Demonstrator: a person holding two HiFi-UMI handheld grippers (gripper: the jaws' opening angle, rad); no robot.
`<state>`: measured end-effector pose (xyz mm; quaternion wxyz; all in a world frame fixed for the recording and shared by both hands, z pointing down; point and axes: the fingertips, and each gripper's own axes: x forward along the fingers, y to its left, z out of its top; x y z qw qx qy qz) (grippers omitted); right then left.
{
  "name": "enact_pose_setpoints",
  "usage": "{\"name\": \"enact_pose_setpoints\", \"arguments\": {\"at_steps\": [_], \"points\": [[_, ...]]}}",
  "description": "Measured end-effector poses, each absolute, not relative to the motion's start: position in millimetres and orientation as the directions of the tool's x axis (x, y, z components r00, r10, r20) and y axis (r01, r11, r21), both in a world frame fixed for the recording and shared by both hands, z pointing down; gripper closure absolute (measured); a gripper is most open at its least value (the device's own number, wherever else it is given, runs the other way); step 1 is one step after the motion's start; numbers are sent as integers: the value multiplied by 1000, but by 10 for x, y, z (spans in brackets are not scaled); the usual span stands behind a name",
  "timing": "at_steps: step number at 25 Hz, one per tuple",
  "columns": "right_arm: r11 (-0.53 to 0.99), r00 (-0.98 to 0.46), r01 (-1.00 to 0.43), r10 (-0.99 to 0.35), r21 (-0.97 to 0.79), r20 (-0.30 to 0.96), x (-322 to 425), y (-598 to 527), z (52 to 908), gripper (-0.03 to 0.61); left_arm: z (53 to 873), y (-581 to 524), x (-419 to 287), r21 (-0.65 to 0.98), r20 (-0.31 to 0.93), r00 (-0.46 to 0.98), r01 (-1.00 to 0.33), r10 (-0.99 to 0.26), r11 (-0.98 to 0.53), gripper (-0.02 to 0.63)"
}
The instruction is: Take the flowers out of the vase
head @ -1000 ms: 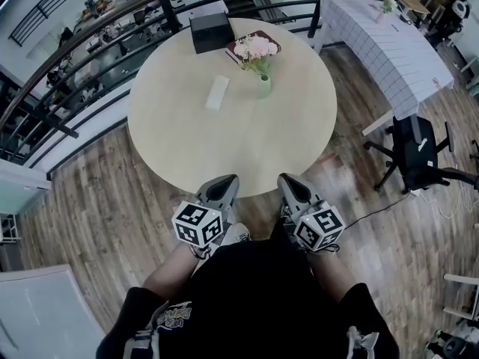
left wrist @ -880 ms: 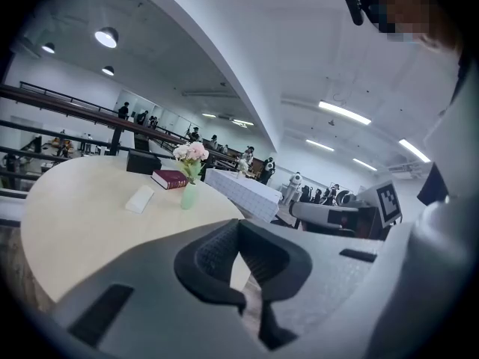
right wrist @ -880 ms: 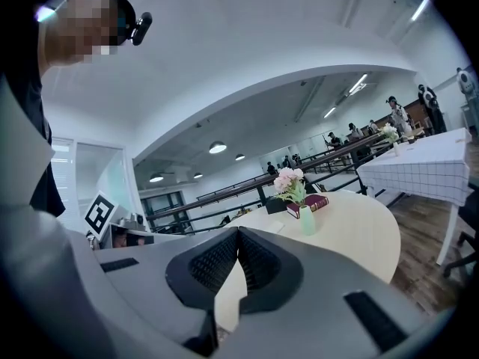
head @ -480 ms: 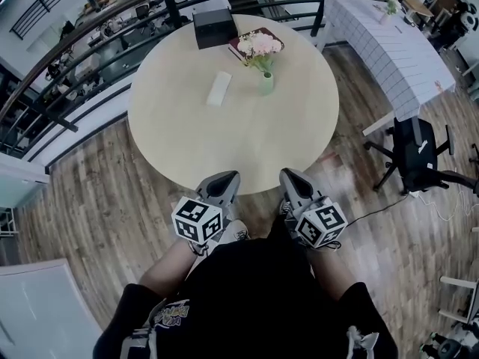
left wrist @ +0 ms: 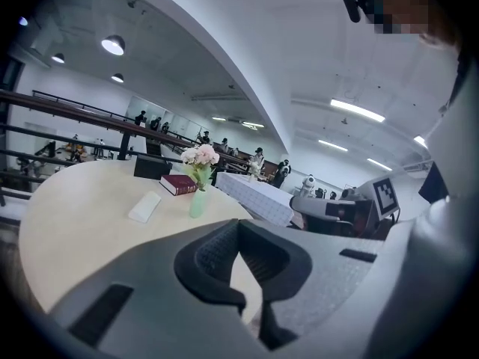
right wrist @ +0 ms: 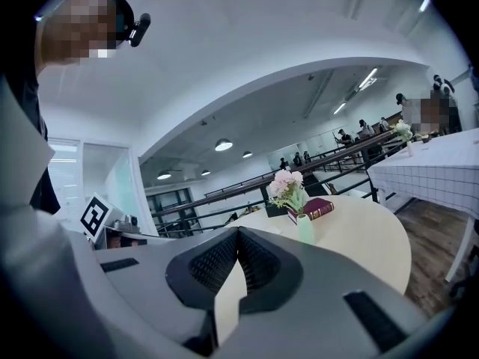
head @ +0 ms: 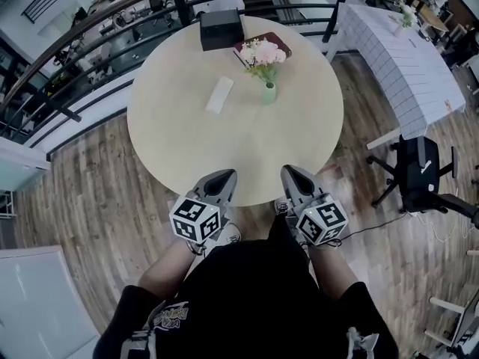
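One round pale table (head: 224,148) fills the middle of the scene, and on it stand five things. There is one small green vase (head: 269,93), upright on the far right part of the top. One bunch of pink flowers (head: 263,52) sits in its mouth. One dark red book (head: 284,42) lies flat just behind the vase, one black box (head: 220,29) stands at the far edge to the left of the book, and one flat white block (head: 219,95) lies to the left of the vase, apart from it. The flowers are not yet out of the vase, and nothing touches them. To the right stands one second table with a checked cloth (head: 408,58), and nearer on that side one black office chair (head: 419,170) rests on the wooden floor. A dark railing (head: 112,21) curves round the far side. There are two grippers. The left gripper (head: 224,176) and the right gripper (head: 290,172) are held side by side in front of the person's body. Each carries one marker cube, and both point away towards the far side and a little downward. Their tips are at the table's near edge, well apart from the vase. In each gripper view the two jaws are pressed together with nothing between them, and the vase and flowers show far beyond.
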<state>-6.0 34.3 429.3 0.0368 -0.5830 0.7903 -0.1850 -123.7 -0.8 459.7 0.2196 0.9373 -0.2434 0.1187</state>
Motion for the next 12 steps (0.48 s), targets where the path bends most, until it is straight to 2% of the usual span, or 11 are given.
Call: {"name": "enact_pose_setpoints", "arguments": {"at_steps": [12], "points": [[347, -420, -878, -889, -330, 182, 592, -376, 4406, 557, 4820, -517, -640, 373, 355, 797, -600, -489, -708, 606]]}}
